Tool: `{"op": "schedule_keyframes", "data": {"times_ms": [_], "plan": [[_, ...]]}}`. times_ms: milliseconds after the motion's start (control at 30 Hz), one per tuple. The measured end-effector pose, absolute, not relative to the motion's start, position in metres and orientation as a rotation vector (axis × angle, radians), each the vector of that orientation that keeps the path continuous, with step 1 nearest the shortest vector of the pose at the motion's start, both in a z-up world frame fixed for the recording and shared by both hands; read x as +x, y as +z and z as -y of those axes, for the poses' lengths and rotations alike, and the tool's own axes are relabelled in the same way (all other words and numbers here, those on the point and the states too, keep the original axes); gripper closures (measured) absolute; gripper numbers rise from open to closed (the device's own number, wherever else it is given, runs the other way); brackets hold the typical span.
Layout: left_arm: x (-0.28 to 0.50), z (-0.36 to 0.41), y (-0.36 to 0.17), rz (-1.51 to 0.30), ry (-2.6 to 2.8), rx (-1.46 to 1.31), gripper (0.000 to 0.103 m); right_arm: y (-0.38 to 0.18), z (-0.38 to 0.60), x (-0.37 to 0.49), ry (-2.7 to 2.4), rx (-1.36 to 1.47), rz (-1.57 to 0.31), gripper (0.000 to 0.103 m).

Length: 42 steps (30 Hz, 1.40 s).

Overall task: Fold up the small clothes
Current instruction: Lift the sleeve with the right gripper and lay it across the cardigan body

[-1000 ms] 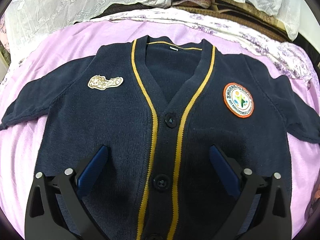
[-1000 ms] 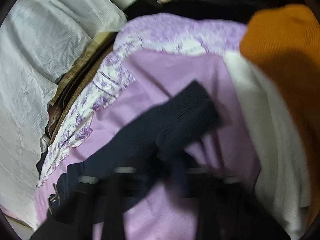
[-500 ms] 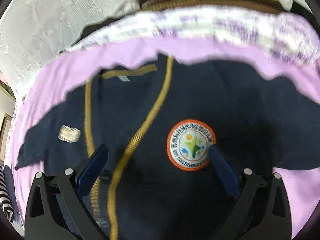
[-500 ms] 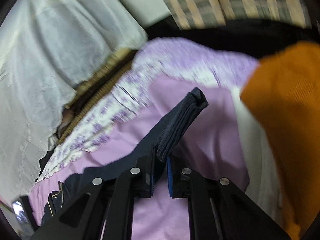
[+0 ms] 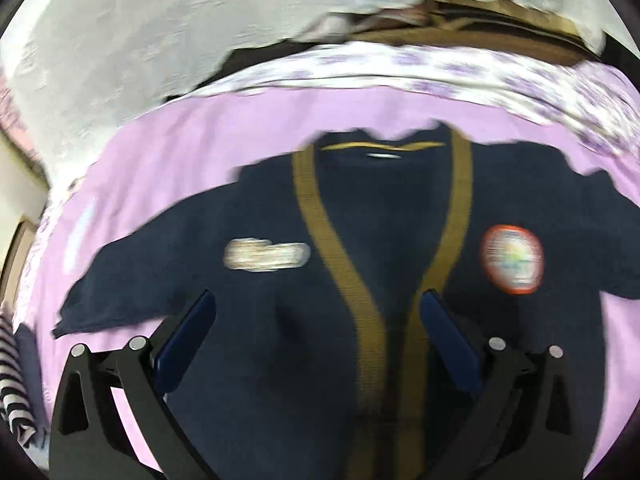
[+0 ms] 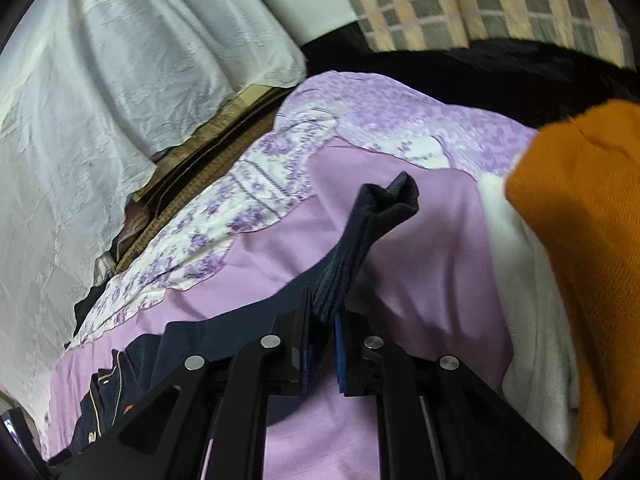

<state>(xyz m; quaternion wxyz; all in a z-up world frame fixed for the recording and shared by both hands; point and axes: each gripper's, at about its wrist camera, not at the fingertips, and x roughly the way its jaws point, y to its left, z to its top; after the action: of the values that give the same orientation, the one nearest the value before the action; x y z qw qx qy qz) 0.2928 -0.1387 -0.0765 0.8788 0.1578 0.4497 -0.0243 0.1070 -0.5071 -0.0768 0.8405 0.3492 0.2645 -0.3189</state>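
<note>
One navy cardigan [image 5: 280, 360] lies front-up on the lilac sheet [image 5: 180, 152], its neck toward twelve o'clock and its hem toward six in the left wrist view, which is blurred. Two mustard bands [image 5: 344, 280] run down from the collar and meet near the middle of the chest. Two patches show on the front: a pale oblong patch [image 5: 266, 255] at about nine o'clock of the bands, and a round badge [image 5: 512, 259] with an orange rim at about three o'clock. One sleeve stretches out toward eight o'clock. The left gripper [image 5: 316, 320] hovers over the chest with its two blue pads spread wide and nothing between them. In the right wrist view, the right gripper [image 6: 323, 320] has its two fingers pressed together, pinching the other sleeve [image 6: 372, 232]; the cuff stands up toward one o'clock above the sheet, and the rest of the cardigan trails off toward eight o'clock. One orange knit [image 6: 588, 240] lies at three o'clock over one white cloth [image 6: 528, 320]. One floral-edged cover [image 6: 224, 216] borders the sheet from ten to twelve o'clock, with one white lace cloth [image 6: 100, 120] beyond it. One striped garment [image 5: 12, 380] sits at the left view's eight o'clock edge.
</note>
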Motion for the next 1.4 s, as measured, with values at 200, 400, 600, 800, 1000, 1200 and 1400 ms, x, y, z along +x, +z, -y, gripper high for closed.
{"op": "schedule_keyframes", "data": {"times_ms": [200, 400, 600, 800, 1000, 1200, 1400], "plan": [[0.312, 0.069, -0.095, -0.952, 0.081, 0.274, 0.004, -0.055, 0.486, 0.12, -0.645, 0.669, -0.554, 0.092], [0.323, 0.039, -0.119, -1.027, 0.053, 0.149, 0.004, -0.038, 0.461, 0.14, -0.606, 0.657, -0.545, 0.092], [0.331, 0.023, -0.11, -1.011, 0.073, 0.153, 0.004, -0.021, 0.425, 0.167, -0.554, 0.605, -0.545, 0.092], [0.346, -0.011, -0.111, -0.986, 0.149, 0.114, 0.004, -0.012, 0.405, 0.186, -0.529, 0.572, -0.544, 0.093], [0.343, -0.015, -0.117, -0.958, 0.157, 0.092, 0.004, -0.01, 0.387, 0.203, -0.489, 0.568, -0.554, 0.093], [0.334, -0.004, -0.117, -0.913, 0.198, 0.158, 0.004, -0.003, 0.366, 0.22, -0.436, 0.555, -0.553, 0.093], [0.334, -0.008, -0.118, -0.922, 0.194, 0.135, 0.004, 0.003, 0.342, 0.235, -0.383, 0.54, -0.552, 0.093]]}}
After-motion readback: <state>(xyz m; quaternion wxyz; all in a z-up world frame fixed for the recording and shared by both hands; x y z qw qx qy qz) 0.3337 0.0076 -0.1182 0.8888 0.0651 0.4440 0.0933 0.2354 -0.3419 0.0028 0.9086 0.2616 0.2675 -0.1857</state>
